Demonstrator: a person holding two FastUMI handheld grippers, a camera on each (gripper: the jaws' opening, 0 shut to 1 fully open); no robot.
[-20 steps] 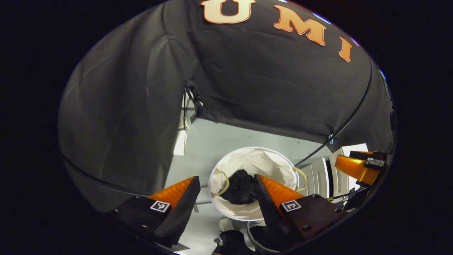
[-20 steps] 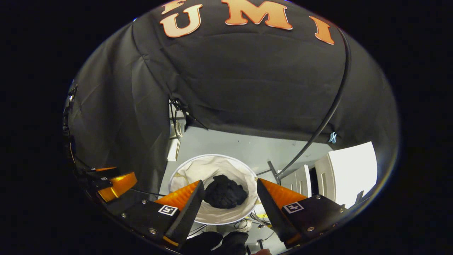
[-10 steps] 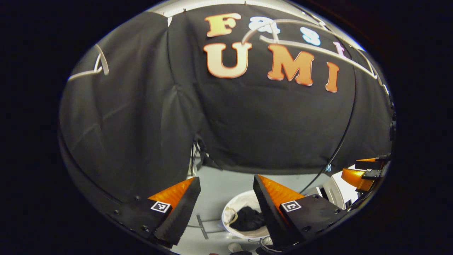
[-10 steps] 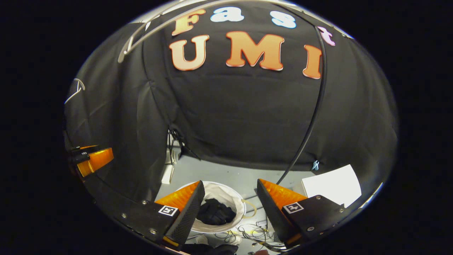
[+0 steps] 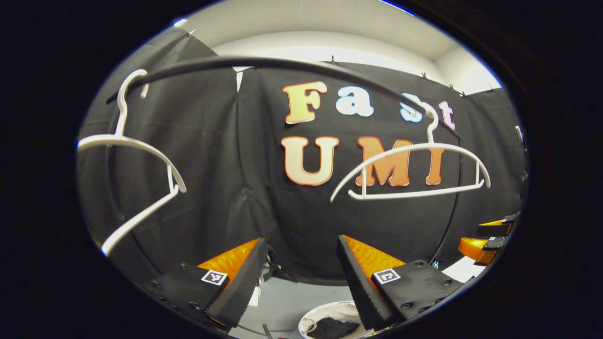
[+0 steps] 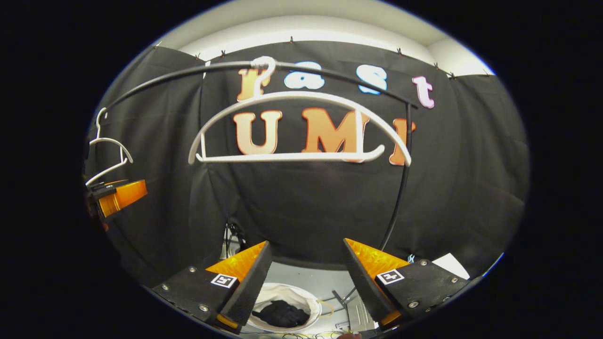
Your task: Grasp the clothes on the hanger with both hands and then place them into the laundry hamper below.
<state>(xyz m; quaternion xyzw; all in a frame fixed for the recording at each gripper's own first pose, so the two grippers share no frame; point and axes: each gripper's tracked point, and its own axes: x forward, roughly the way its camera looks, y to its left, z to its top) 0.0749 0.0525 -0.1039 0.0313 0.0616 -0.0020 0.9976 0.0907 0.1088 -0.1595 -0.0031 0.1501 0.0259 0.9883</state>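
Observation:
Two bare white hangers hang on a black rail (image 5: 264, 63): one hanger (image 5: 136, 160) at the left, the other hanger (image 5: 414, 174) at the right. In the right gripper view the nearer hanger (image 6: 292, 127) hangs straight ahead and above. Low down stands the white hamper (image 5: 325, 308) (image 6: 282, 294) with a dark bundle of clothes (image 5: 337, 326) (image 6: 280, 313) inside. My left gripper (image 5: 300, 239) is open with nothing between its fingers. My right gripper (image 6: 306, 241) is open and empty too. Each also appears at the edge of the other's view: the right gripper (image 5: 490, 238), the left gripper (image 6: 118, 195).
The rail's black upright (image 6: 400, 188) runs down at the right to the grey floor. A white panel (image 6: 450, 263) lies at the lower right. Cables (image 6: 339, 301) trail on the floor beside the hamper.
Both grippers have lifted and tilted up from above the hamper, staying open. The hamper with the clothes has sunk to the bottom of both views, and the rail and hangers have come into sight.

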